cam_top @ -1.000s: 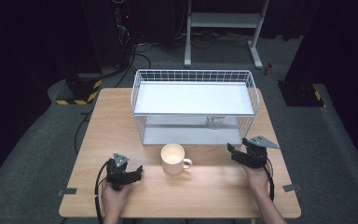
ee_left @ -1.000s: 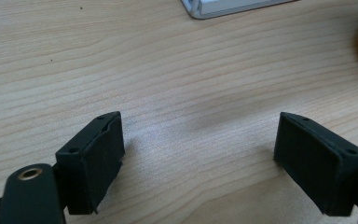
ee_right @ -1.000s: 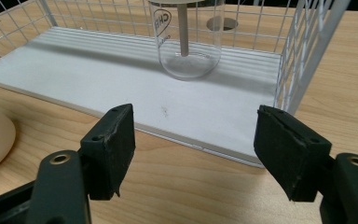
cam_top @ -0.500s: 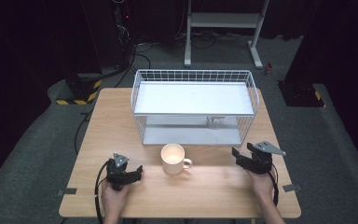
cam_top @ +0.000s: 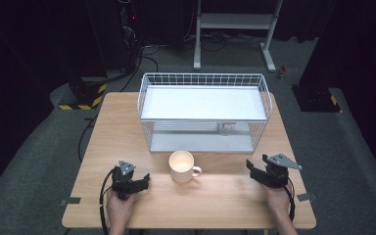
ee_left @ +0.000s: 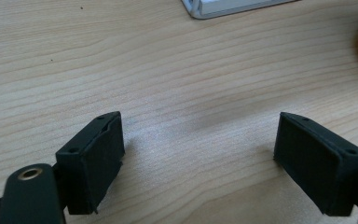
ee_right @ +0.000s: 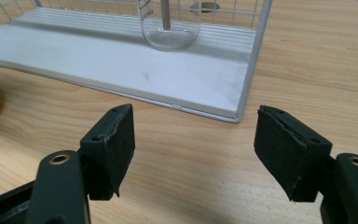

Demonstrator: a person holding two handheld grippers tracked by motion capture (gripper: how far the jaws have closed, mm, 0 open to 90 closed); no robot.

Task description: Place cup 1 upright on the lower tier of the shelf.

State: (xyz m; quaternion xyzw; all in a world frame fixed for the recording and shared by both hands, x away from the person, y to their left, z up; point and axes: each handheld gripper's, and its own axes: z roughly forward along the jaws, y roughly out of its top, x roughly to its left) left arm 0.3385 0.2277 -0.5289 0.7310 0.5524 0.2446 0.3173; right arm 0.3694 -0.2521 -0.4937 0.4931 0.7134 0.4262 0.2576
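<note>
Left gripper (cam_top: 144, 179): jaws apart with nothing between them, low over bare wood at the table's near left.
Right gripper (cam_top: 253, 167): jaws apart and empty, at the near right, facing the rack's front corner.
Mug (cam_top: 182, 166): cream, upright on the table between the two grippers, just in front of the rack.
Rack (cam_top: 203, 78): white wire, two shelves, a clear glass (ee_right: 169, 23) on the lower one.
Table (cam_top: 112, 125): pale wood grain.
Room: dark, grey carpet (cam_top: 39, 147), cables, a white stand (cam_top: 235, 22) behind.

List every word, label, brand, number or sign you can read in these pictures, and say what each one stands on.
There are none to read.
Glass beaker: faint graduation marks near the top, too small to read.
Cream mug, white wire rack, wooden table: no lettering.
</note>
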